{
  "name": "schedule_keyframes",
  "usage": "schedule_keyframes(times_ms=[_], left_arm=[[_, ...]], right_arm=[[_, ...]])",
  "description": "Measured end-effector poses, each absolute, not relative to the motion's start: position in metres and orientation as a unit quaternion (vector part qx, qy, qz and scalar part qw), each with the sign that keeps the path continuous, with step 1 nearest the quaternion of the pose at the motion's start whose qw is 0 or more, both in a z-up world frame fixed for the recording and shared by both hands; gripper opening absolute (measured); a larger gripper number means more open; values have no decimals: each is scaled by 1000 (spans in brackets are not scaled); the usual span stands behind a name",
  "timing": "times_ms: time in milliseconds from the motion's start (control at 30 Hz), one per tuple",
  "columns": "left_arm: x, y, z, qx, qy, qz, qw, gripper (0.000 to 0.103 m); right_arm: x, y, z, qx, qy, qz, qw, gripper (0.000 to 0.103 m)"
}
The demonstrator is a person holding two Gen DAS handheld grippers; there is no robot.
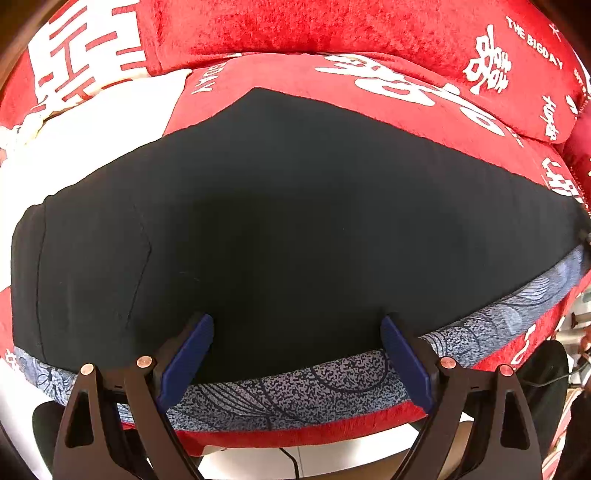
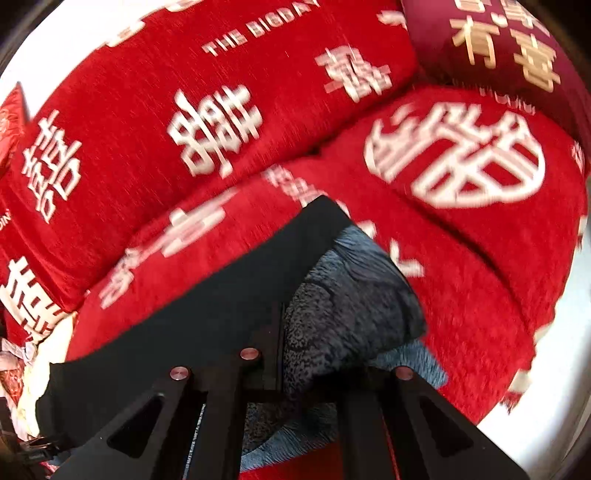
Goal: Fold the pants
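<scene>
Item: black pants, spread flat on a red sofa cover printed with white characters.
Underlay: a blue-grey patterned cloth shows as a band along the near edge of the pants, between them and the sofa's front.
Lie of the pants: directly ahead of the left gripper; their long axis runs left to right across its view, with a stitched panel at the left end and a corner pointing away toward the back cushions.
Nearer hand: judged to be the left, which is centred on the near edge; the right works at one end.
Left gripper: spread wide, blue pads on either side of the near hem, resting at the cloth's edge; nothing pinched between them.
Right gripper: fingers drawn close together on dark cloth where the pants meet the patterned cloth; which layer it pinches is hard to tell, and the view is blurred.
Coming move, as a judgement: the left closes on the near hem to carry it over the long axis.
</scene>
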State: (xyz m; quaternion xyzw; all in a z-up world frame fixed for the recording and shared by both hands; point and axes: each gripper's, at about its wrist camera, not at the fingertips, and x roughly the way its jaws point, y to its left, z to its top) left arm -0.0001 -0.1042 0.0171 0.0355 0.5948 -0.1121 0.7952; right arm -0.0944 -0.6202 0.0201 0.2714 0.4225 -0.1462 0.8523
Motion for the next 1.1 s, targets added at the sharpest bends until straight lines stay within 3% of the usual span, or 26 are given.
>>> schedule_keyframes(times_ms=[33,100,133,167,300,467,667,700,800,867,1000,1100], left_arm=[[0,-105,17,38,593,-110,796,92],[-1,-107,18,41,592,-109,798,92],[-1,-107,18,41,592,-110,797,92],[-2,-106,19,40,593,-112,796,92],[-6,-107,27,33,591,-113,798,92],[-19,-152,40,103,552,-147,814,92],[-14,-154,18,88,586,-150,791,92],[-13,-149,18,77,587,-150,792,92],[-15,-141,20,79,585,-143,794,92],[-16,-140,21,76,587,-138,794,92],[-22,-156,21,94,579,-148,796,92],[-19,-157,18,94,580,-151,795,92]], right_arm=[[-92,-622,20,264,431,-159,848,15],[-91,-632,12,262,459,-194,826,46],[-94,-641,5,268,473,-217,811,67],[-99,-649,4,274,477,-238,801,73],[-129,-663,27,277,452,-286,798,73],[-109,-582,72,154,456,-159,862,76],[-77,-474,46,29,525,-35,850,78],[-73,-472,28,23,563,-45,825,78],[-84,-493,21,99,565,-49,817,81],[-88,-498,26,84,575,-49,813,81],[-85,-518,55,90,529,-71,841,82],[-78,-541,40,99,542,-109,827,84]])
